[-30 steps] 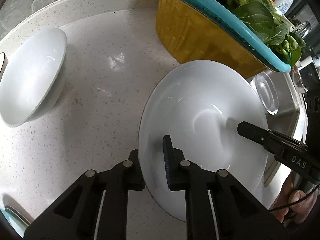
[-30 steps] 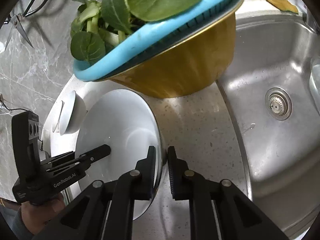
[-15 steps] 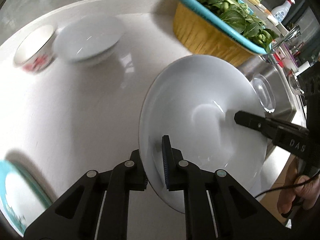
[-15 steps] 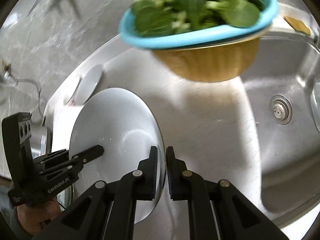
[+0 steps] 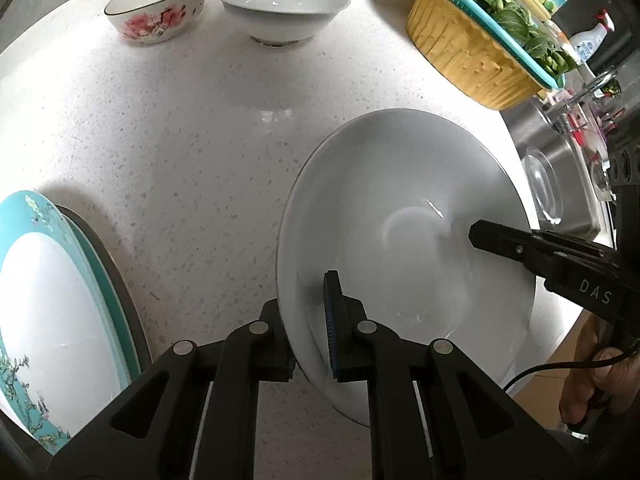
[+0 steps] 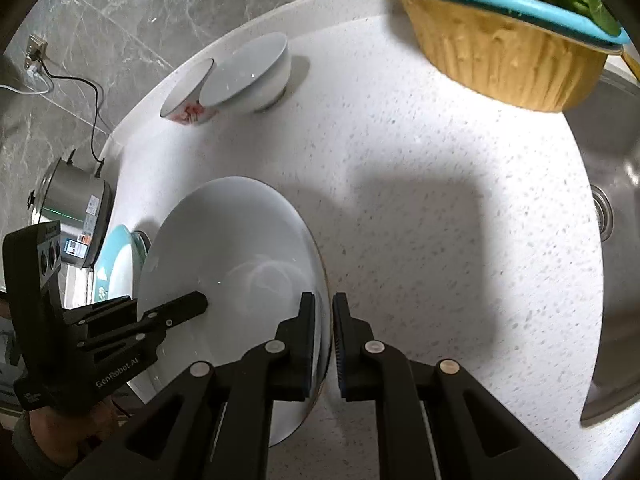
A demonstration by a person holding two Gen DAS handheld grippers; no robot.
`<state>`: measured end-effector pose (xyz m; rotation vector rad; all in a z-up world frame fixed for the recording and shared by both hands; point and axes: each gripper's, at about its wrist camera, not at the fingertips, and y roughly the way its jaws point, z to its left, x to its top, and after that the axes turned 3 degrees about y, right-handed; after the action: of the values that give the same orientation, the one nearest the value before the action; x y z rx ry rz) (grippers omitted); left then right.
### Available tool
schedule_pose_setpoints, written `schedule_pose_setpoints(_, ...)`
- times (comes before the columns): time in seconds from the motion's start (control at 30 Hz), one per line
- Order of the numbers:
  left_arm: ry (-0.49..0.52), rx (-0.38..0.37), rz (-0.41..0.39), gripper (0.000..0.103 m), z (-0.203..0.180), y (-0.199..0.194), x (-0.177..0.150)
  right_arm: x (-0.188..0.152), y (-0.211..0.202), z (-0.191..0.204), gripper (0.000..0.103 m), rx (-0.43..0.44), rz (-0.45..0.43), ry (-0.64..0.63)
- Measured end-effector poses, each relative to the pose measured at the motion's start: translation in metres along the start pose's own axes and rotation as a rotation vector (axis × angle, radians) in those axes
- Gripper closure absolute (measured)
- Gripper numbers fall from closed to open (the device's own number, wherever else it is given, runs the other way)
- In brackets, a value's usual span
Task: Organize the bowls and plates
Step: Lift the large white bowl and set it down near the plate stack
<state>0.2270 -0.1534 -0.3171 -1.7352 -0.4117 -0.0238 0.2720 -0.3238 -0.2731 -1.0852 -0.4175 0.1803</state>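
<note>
So we've swung the white plate [image 5: 400, 216] over toward the teal plates [image 5: 52, 288], which now sit just off the left gripper's [image 5: 310, 320] outer side, both it and the right gripper [image 6: 322, 340] pinching opposite rims, so left's nearer.

Teal plate [image 5: 80, 264] cut by left edge; sink [image 6: 612, 152] cut by right edge.
</note>
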Motion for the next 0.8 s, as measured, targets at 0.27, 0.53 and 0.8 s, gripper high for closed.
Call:
schedule_pose_setpoints(0.27,0.028,-0.001,0.006,0.093,-0.004,0.02,0.012,-0.005,0.005,-0.008,0.092,-0.013,0.001,0.018)
schedule_pose_setpoints(0.53,0.005,0.011,-0.024,0.078,0.001,0.002,0.016,-0.005,-0.001,-0.008,0.07,0.04,-0.017,0.01)
schedule_pose_setpoints(0.8,-0.066,-0.108,-0.103,0.021,0.017,-0.057,0.022,0.005,-0.05,-0.03,0.029,0.071,-0.129,0.044)
